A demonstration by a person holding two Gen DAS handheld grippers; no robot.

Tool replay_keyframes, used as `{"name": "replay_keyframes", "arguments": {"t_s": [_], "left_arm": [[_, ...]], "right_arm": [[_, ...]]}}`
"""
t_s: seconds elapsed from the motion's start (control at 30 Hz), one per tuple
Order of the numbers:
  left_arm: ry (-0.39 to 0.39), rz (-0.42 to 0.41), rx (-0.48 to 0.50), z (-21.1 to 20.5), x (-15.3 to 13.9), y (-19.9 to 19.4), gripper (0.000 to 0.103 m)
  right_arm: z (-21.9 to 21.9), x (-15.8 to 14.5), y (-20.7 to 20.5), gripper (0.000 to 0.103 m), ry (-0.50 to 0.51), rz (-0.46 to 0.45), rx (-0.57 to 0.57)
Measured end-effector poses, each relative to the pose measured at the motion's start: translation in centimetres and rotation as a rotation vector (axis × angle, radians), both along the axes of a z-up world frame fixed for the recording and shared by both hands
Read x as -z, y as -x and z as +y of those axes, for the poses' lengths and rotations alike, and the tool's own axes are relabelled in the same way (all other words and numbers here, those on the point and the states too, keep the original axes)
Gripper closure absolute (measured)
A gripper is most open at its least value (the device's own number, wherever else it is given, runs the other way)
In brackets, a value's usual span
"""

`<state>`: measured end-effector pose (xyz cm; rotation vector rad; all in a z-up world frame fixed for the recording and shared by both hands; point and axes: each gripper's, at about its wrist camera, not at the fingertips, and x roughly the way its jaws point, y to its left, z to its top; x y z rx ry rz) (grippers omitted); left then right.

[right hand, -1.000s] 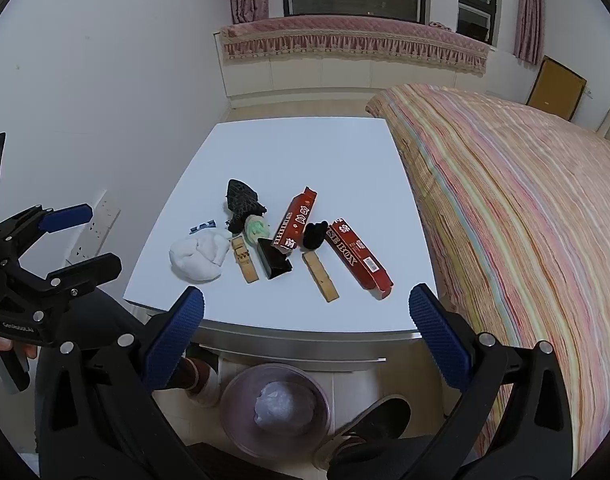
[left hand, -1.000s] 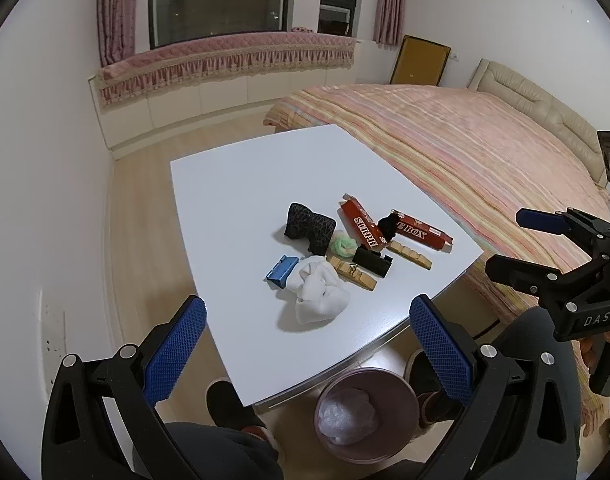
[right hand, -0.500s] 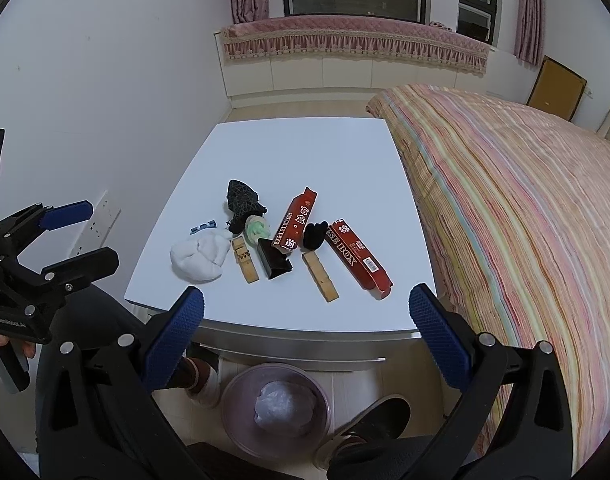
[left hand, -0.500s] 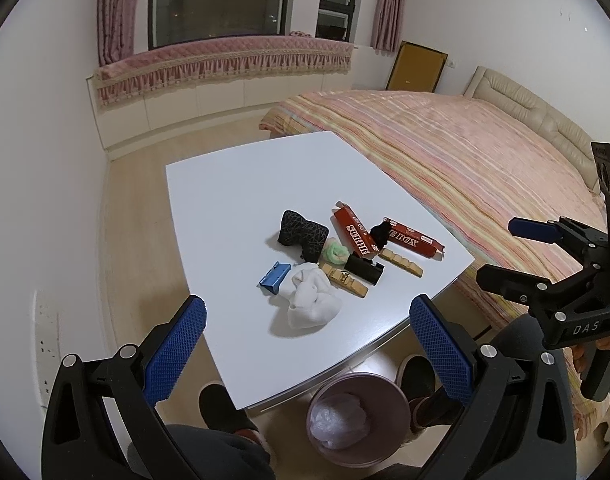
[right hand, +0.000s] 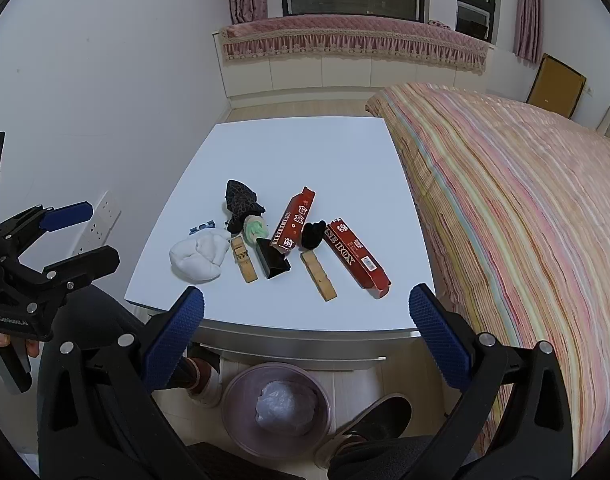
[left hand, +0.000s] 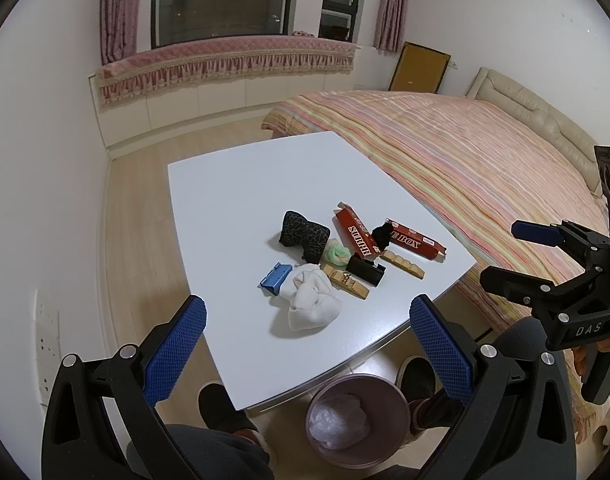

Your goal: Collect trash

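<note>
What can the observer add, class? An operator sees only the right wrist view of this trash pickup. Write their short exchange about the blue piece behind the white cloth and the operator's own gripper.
Operator: What is the blue piece behind the white cloth?
Observer: The left wrist view shows it whole: a flat blue piece lying on the table, right beside the cloth.
Operator: Where is my right gripper?
Observer: Seen from the side, it hangs open past the table's corner, toward the bed, holding nothing.

Red boxes [left hand: 415, 239], a white cloth [left hand: 311, 304] and black patterned fabric [left hand: 303, 234] on a white surface [left hand: 245, 200]; striped pink bed [left hand: 465, 160].
</note>
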<state>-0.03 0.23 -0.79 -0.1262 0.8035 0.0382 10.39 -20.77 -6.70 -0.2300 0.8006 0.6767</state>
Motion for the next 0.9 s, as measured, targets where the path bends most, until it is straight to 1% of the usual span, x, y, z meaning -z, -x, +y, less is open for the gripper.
{"name": "replay_keyframes", "arguments": {"t_s": [0.4, 0.6, 0.77, 0.9], "left_arm": [[0.008, 0.014, -0.006, 0.1, 0.6, -0.1, 0.005], [0.014, 0.029, -0.008, 0.1, 1.0, -0.5, 0.005], [0.028, 0.049, -0.008, 0.2, 1.7, -1.2, 0.005], [0.055, 0.077, -0.017, 0.3, 2.5, -2.1, 0.005]], "right_arm": [[-0.2, 0.4, -0.4, 0.003, -0.005, 0.014, 0.006], [-0.5, 0.7, -0.9, 0.003, -0.018, 0.035, -0.004], [-0.5, 0.9, -1.8, 0.003, 0.002, 0.035, -0.019], [-0.6, 1.0, -3.2, 0.003, 0.013, 0.031, -0.028]]}}
